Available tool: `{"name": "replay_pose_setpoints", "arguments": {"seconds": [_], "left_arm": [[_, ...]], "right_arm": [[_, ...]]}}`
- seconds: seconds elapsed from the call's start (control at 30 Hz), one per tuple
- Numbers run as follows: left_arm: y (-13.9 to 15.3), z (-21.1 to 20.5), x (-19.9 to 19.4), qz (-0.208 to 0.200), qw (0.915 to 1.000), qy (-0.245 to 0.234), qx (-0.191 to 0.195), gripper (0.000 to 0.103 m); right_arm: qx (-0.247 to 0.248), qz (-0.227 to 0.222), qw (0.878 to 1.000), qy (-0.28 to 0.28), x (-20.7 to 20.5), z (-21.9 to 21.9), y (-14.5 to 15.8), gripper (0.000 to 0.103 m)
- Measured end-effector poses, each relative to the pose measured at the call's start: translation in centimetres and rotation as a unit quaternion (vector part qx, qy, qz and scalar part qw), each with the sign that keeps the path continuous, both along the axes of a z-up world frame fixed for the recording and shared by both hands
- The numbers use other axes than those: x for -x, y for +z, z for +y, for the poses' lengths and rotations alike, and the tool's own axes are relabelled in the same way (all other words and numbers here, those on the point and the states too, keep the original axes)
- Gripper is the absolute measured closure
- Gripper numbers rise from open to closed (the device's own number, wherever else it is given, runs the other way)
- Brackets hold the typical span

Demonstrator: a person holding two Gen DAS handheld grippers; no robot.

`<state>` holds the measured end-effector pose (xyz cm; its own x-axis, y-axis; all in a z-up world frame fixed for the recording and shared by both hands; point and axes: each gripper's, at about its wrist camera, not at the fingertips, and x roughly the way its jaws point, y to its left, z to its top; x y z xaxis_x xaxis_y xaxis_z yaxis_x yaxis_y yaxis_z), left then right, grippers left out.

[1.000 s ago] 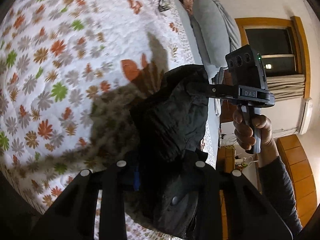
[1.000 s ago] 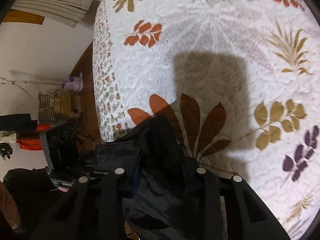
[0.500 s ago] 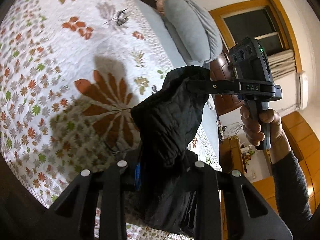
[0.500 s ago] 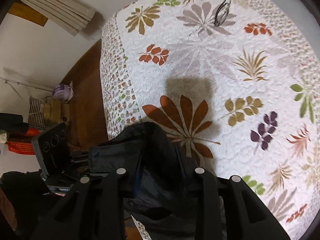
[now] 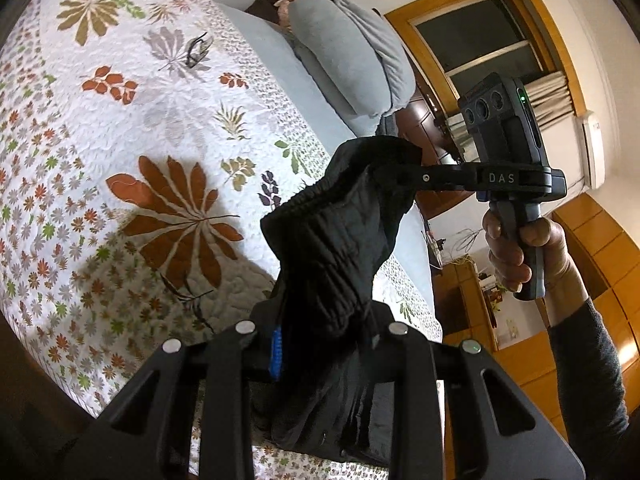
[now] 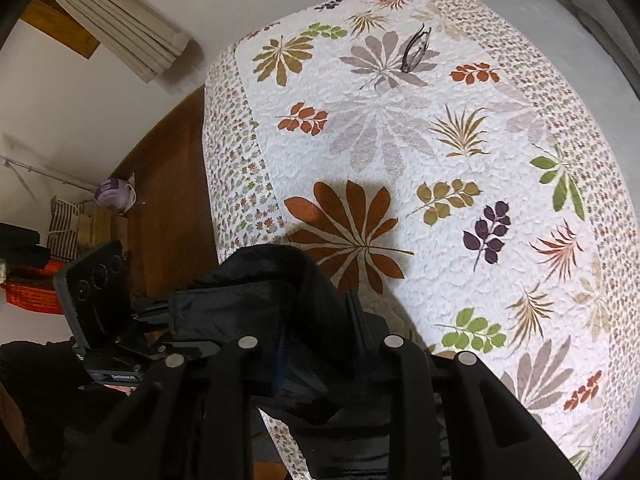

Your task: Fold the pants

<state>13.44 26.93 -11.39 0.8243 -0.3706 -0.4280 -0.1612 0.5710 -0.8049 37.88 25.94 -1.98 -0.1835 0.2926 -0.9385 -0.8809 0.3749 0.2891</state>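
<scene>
Black pants (image 5: 336,248) hang in the air above the bed, held up by the waistband between both grippers. My left gripper (image 5: 320,344) is shut on one end of the pants. My right gripper (image 6: 320,360) is shut on the other end of the pants (image 6: 276,292); it also shows in the left wrist view (image 5: 404,172), gripping the cloth to the upper right. The left gripper shows in the right wrist view (image 6: 176,328) at the lower left. The lower part of the pants is hidden below the frames.
The bed carries a white quilt with leaf prints (image 5: 132,128), also seen in the right wrist view (image 6: 440,152). Folded eyeglasses (image 6: 416,48) lie near its far end. Grey pillows (image 5: 352,56) lie at the head. Wooden floor (image 6: 168,184) lies beside the bed.
Both grippers have risen with the pants, lifting them well off the quilt. Much more of the bed now shows beneath them.
</scene>
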Motion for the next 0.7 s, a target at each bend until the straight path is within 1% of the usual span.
{"name": "replay_pose_setpoints", "arguments": {"seconds": [0.23,0.7], "left_arm": [[2.2,-1.8,0.2,-0.013,0.9997,-0.013,-0.017,0.077],[6.3,-6.9,0.7,-0.034,0.9967,-0.045,-0.059,0.077]], "right_arm": [[-0.012,-0.013,1.000,-0.011,0.6,-2.4,2.0,0.078],[-0.041,-0.044,0.997,-0.043,2.4,-9.3,6.1,0.078]]}}
